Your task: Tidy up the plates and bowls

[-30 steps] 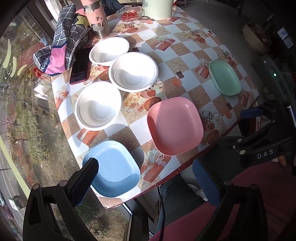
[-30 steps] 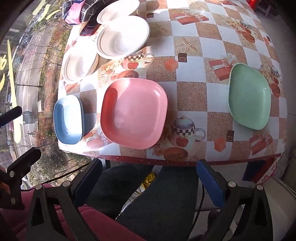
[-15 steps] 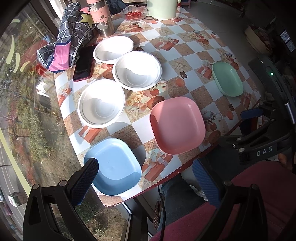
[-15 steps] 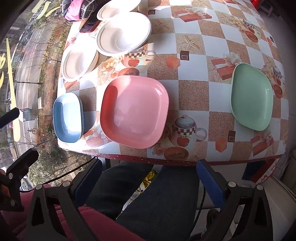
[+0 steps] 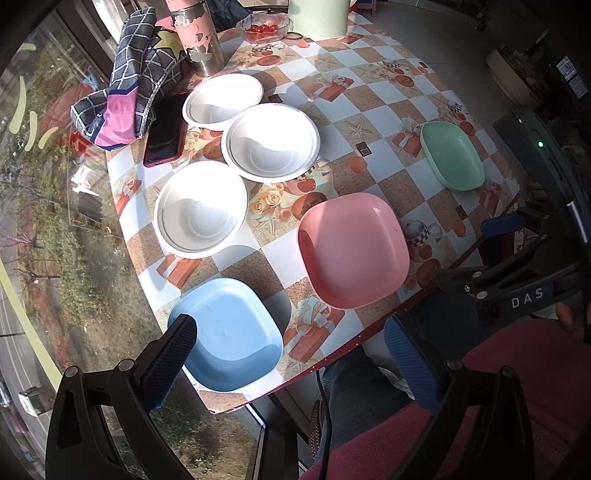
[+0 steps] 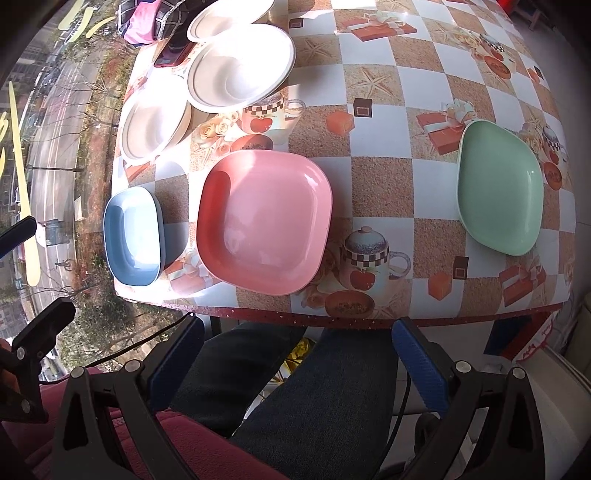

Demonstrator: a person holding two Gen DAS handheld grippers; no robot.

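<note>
Three square plates lie on the patterned table: a blue plate [image 5: 227, 338] [image 6: 133, 236] at the near left edge, a pink plate [image 5: 352, 249] [image 6: 264, 219] in the middle, a green plate [image 5: 452, 160] [image 6: 500, 186] at the right. Three white bowls [image 5: 201, 208] [image 5: 271, 142] [image 5: 223, 99] stand in a row behind them, also seen as white bowls [image 6: 153, 127] [image 6: 240, 68]. My left gripper [image 5: 291, 343] is open, held above the table's near edge beside the blue plate. My right gripper [image 6: 295, 350] is open over a person's lap, short of the pink plate.
A checked cloth bag [image 5: 129, 81], a dark phone [image 5: 164, 136], a pink-and-steel flask [image 5: 197, 37], a glass dish of red fruit [image 5: 264, 29] and a pale container [image 5: 317, 16] crowd the far left. A window [image 5: 33, 221] borders the table's left. The person's legs [image 6: 288, 387] sit below.
Both grippers have drawn back and up a little, so the plates and bowls look slightly farther and more of the table's far end shows. Nothing on the table moved.
</note>
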